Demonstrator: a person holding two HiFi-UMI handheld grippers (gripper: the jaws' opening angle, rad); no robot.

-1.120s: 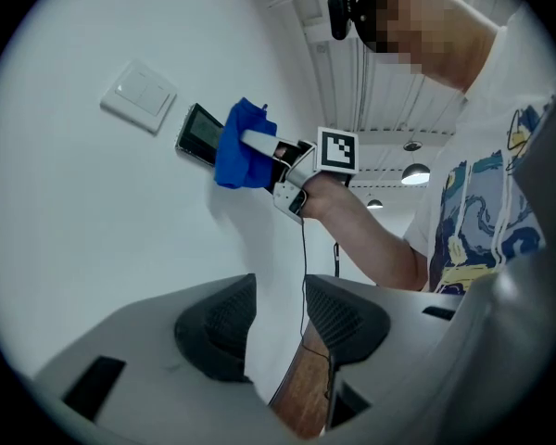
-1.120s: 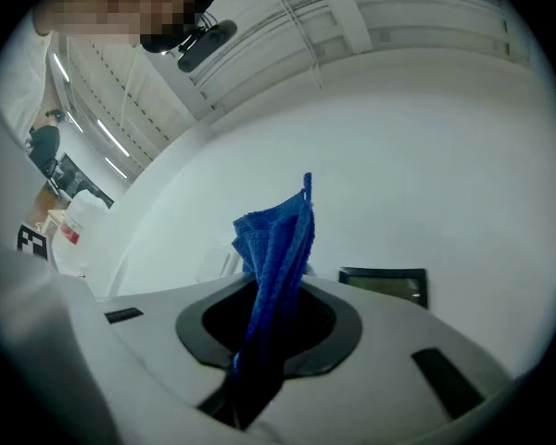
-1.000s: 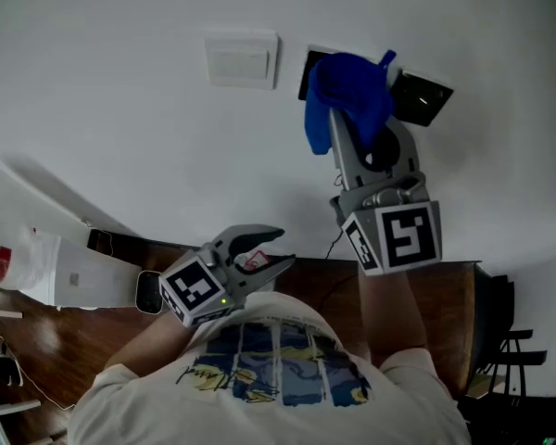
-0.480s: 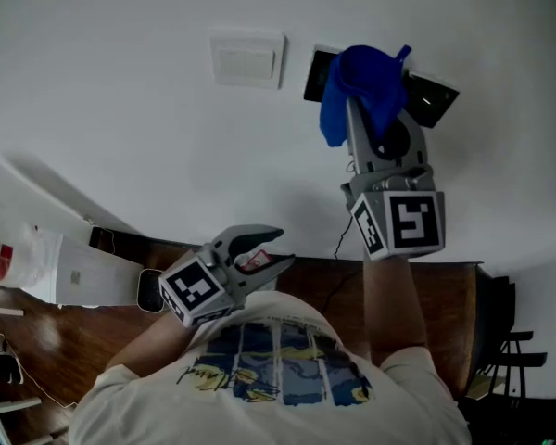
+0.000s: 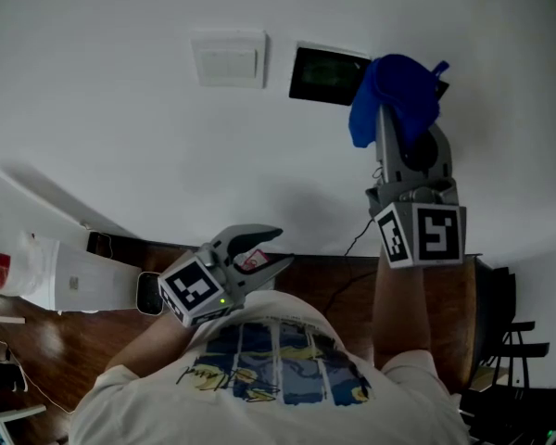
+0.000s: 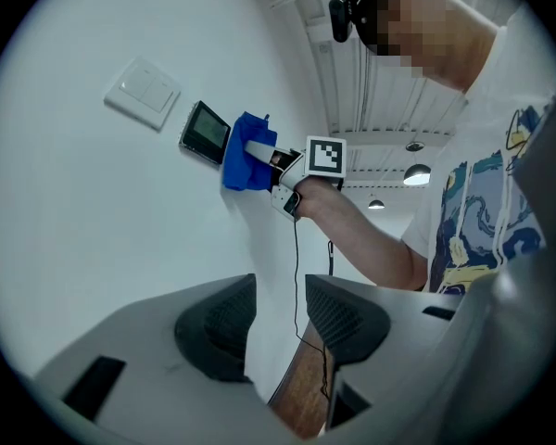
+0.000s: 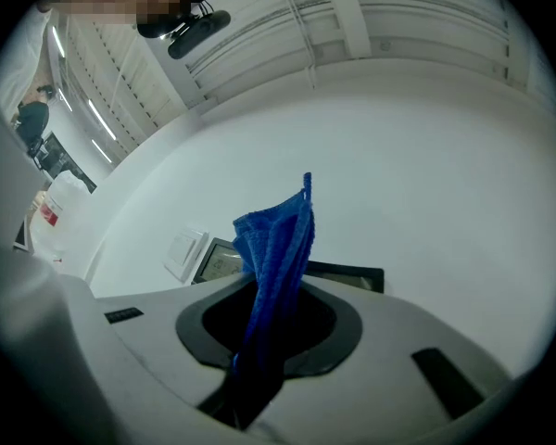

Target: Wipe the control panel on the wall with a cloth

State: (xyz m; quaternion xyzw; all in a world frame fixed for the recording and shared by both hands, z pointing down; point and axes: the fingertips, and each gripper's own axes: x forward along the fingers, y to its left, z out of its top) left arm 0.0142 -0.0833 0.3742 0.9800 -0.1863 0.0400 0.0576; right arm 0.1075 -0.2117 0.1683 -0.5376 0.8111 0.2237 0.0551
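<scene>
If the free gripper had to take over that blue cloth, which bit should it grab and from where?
Probably the bunched fold of the blue cloth that droops beside the right gripper, on the control panel side. It hangs free of the jaws, so the open left gripper could come from below-left and pinch it.

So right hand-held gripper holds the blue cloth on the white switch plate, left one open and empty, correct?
Not the switch plate. In the head view the right hand-held gripper holds the blue cloth at the right end of the dark control panel; the plate is uncovered. The left hand-held gripper is open and empty, yes.
</scene>
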